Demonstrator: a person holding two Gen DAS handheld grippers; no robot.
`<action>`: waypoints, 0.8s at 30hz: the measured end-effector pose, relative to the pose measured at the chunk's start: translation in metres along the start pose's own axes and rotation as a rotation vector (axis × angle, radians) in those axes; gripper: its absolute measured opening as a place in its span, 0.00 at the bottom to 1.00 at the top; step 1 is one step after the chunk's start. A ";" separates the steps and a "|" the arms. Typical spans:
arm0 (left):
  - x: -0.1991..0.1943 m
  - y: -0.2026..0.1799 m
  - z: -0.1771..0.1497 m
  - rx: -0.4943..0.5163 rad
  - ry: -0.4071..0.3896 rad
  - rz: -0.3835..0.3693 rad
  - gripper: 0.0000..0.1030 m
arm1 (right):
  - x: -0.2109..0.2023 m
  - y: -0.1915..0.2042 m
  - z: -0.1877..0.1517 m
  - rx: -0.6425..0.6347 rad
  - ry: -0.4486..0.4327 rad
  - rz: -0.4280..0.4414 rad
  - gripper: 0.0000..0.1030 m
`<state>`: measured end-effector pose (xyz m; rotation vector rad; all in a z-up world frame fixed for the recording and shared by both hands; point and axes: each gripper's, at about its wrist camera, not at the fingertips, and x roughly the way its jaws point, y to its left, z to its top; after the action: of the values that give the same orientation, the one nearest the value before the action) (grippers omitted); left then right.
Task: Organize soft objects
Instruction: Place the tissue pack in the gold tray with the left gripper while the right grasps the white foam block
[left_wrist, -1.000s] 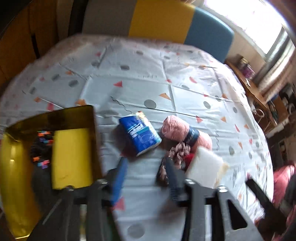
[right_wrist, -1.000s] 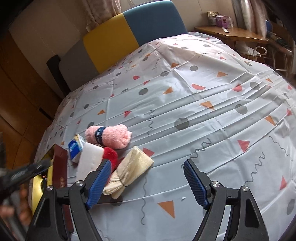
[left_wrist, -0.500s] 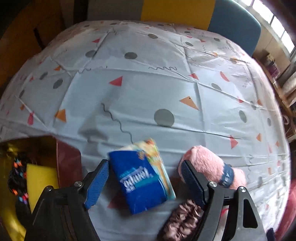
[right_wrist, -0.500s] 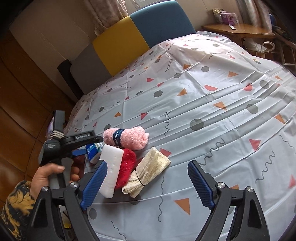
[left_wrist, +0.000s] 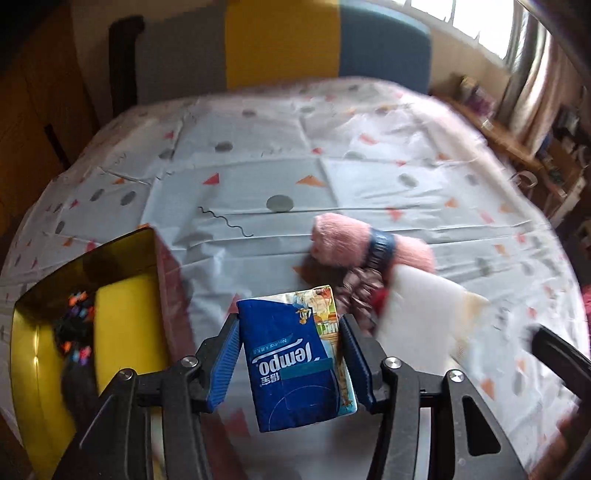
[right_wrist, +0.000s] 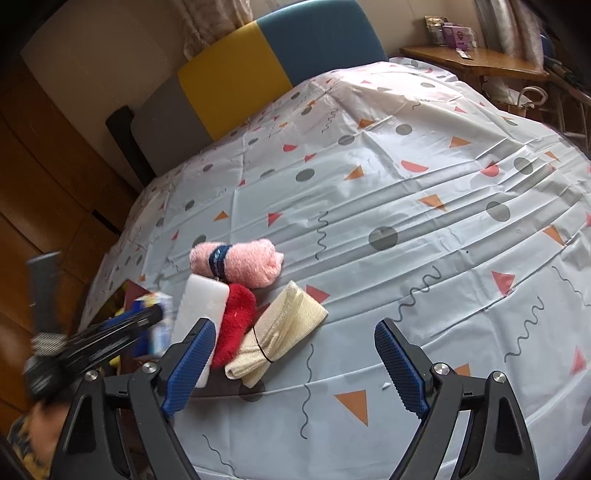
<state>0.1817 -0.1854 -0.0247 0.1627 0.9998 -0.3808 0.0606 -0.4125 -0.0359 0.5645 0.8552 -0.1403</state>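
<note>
While the left gripper (left_wrist: 290, 354) closes on the tissue pack (left_wrist: 295, 365), lifted for the yellow box (left_wrist: 33, 354) at nine o'clock, the right gripper (right_wrist: 295, 363) waits empty — jaws spread over the towels.

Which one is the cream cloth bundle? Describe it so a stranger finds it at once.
On the patterned tablecloth, find the cluster of soft things near the front left. The cream cloth bundle is its rightmost piece, lying beside the red fluffy cloth. It alone is pale, woven and cinched by a thin dark band.
</note>
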 end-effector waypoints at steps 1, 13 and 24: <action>-0.008 0.001 -0.006 -0.003 -0.018 -0.006 0.52 | 0.002 0.003 -0.002 -0.014 0.004 -0.008 0.87; -0.085 0.047 -0.070 -0.106 -0.124 -0.089 0.52 | 0.035 0.099 -0.008 -0.161 -0.005 -0.095 0.93; -0.113 0.108 -0.110 -0.231 -0.162 -0.096 0.52 | 0.061 0.135 -0.017 -0.343 0.037 -0.193 0.57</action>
<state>0.0823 -0.0251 0.0073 -0.1237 0.8861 -0.3573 0.1350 -0.2837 -0.0344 0.1636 0.9451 -0.1555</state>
